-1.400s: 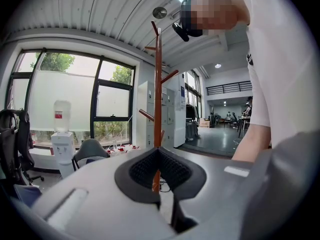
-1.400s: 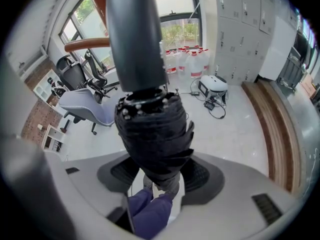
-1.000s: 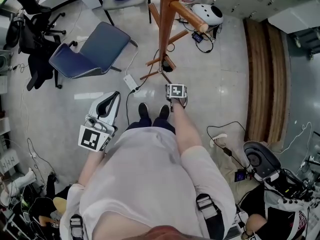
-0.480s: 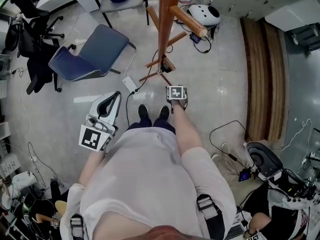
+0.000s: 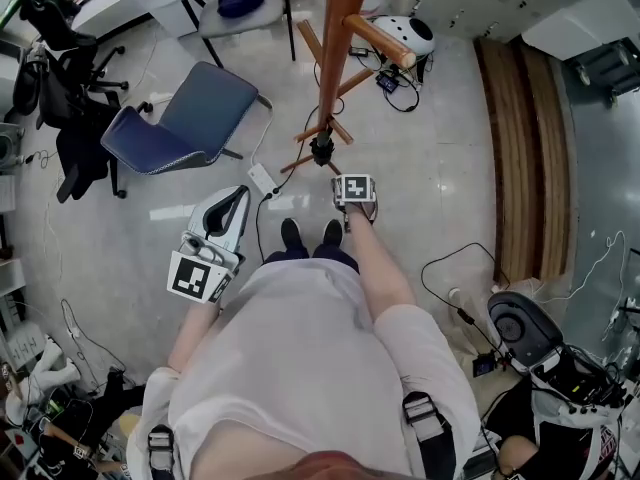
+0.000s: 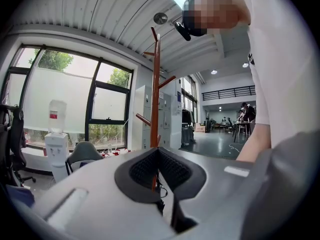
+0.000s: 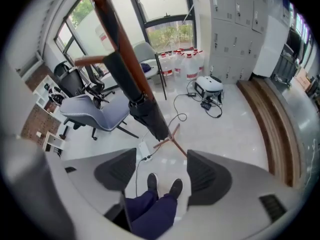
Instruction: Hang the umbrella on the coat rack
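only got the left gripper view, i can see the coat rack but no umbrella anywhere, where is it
observer: In the right gripper view the folded black umbrella hangs along the pole of the coat rack, just below a peg.
operator: is the right gripper holding it
observer: No. The right gripper has its jaws apart, with only the person's shoes and floor between them.
operator: how am i standing to the rack
observer: The head view shows the shoes just short of the rack's base legs, toes pointing at the pole.
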The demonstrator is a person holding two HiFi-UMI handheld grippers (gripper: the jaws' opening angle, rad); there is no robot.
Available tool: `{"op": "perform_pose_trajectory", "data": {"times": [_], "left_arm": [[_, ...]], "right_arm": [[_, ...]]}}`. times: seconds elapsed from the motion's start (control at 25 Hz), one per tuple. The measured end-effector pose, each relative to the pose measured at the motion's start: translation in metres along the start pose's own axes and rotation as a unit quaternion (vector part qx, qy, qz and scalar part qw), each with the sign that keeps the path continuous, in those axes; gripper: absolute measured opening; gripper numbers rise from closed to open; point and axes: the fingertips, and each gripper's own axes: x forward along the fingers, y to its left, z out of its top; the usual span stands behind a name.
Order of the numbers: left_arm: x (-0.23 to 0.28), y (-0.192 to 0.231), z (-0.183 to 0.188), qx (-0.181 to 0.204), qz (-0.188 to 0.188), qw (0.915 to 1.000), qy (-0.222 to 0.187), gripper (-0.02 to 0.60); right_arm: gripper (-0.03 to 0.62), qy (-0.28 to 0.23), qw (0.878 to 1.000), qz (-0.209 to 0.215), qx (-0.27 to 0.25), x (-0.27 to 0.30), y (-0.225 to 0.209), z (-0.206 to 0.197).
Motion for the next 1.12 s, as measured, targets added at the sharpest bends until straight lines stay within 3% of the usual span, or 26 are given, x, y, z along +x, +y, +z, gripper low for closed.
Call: {"op": "perform_pose_trajectory", "data": {"times": [0.28, 0.48, 0.68, 0.88, 0.96, 1.12], "left_arm": [[0.009, -0.001, -0.001, -0.014, -0.011, 0.9998, -0.011, 0.011], [0.021, -0.004, 0.005, -0.021, -0.015, 0.9995, -0.02, 0.011], [0.026, -0.005, 0.013, -0.018, -0.021, 0.9991, -0.032, 0.011], [0.034, -0.012, 0.017, -0.017, -0.028, 0.9986, -0.042, 0.011], [0.037, -0.014, 0.02, -0.016, -0.028, 0.9984, -0.047, 0.011], [0.041, -0.014, 0.028, -0.043, -0.024, 0.9968, -0.062, 0.011]], "right_arm": [[0.293, -0.024, 1.0, 0.005, 0.02, -0.046, 0.005, 0.017], [0.293, -0.087, 0.996, -0.017, 0.02, -0.099, -0.003, 0.047], [0.293, -0.177, 0.984, 0.01, -0.003, -0.168, 0.022, 0.085], [0.293, -0.289, 0.956, 0.03, -0.048, -0.246, 0.047, 0.123], [0.293, -0.342, 0.936, 0.025, -0.08, -0.28, 0.057, 0.136], [0.293, -0.442, 0.886, 0.009, -0.14, -0.343, 0.077, 0.152]]}}
